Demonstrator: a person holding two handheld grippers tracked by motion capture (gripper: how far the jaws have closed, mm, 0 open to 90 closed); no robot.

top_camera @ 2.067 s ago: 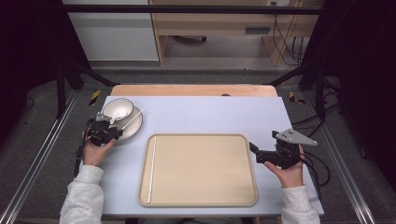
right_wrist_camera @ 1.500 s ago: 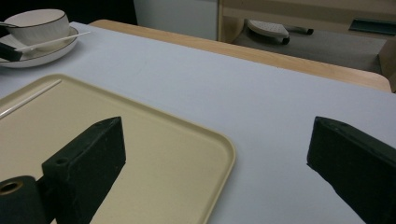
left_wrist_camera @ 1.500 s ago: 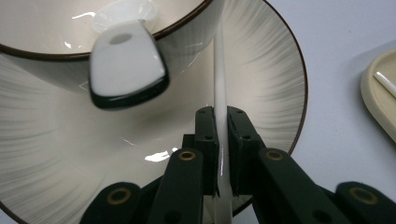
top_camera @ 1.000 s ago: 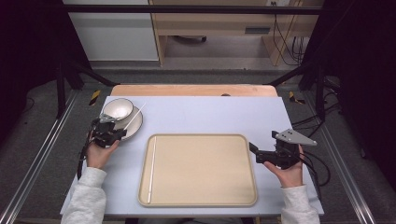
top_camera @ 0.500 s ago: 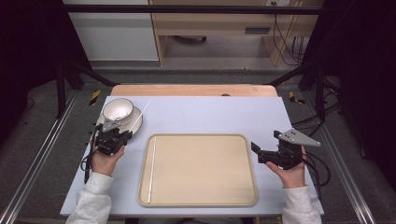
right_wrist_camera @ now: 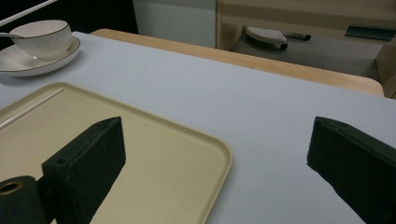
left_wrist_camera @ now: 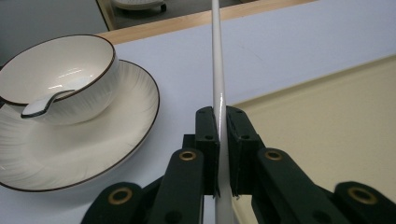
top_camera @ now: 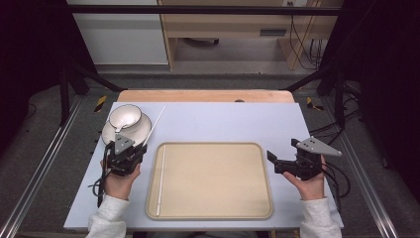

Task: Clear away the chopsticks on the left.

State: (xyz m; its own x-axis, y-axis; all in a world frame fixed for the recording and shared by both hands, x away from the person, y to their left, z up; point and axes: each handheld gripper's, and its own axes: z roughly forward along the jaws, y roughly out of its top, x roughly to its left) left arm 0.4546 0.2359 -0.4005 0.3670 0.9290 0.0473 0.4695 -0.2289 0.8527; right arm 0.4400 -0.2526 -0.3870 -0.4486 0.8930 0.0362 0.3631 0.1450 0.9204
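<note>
**Op:** My left gripper (top_camera: pixel 130 154) is clenched on a white chopstick (top_camera: pixel 154 125). In the left gripper view the stick (left_wrist_camera: pixel 217 60) runs straight up between the two black jaws, pinched tight on both sides, and out past them toward the far edge of the table.

**Desk:** Where is that over the table?

**Op:** Just off the left edge of the tray (top_camera: pixel 257 153), with the plate (top_camera: pixel 110 135) just beyond my hand. From above, the stick slants up and to the right from the gripper, its far end over the blue mat (top_camera: pixel 223 124).

**Desk:** And on the plate?

**Op:** A white bowl (top_camera: pixel 125 117) with a dark rim sits on it, and a spoon (left_wrist_camera: pixel 39 105) lies in the bowl, handle over the rim. The held stick is beside the plate, not touching it as far as I can see.

**Desk:** Anything in the tray?

**Op:** A second chopstick (top_camera: pixel 161 179) lies flat along the tray's left side, parallel to that edge. In the right gripper view it shows as a thin pale line (right_wrist_camera: pixel 31 108) on the tray floor.

**Desk:** Your right hand?

**Op:** My right gripper (top_camera: pixel 277 162) is released, jaws wide apart with nothing between them. It hangs at the tray's right edge, pointing left across it. In its own view the tray corner (right_wrist_camera: pixel 219 154) and bare mat lie between the jaws.
</note>
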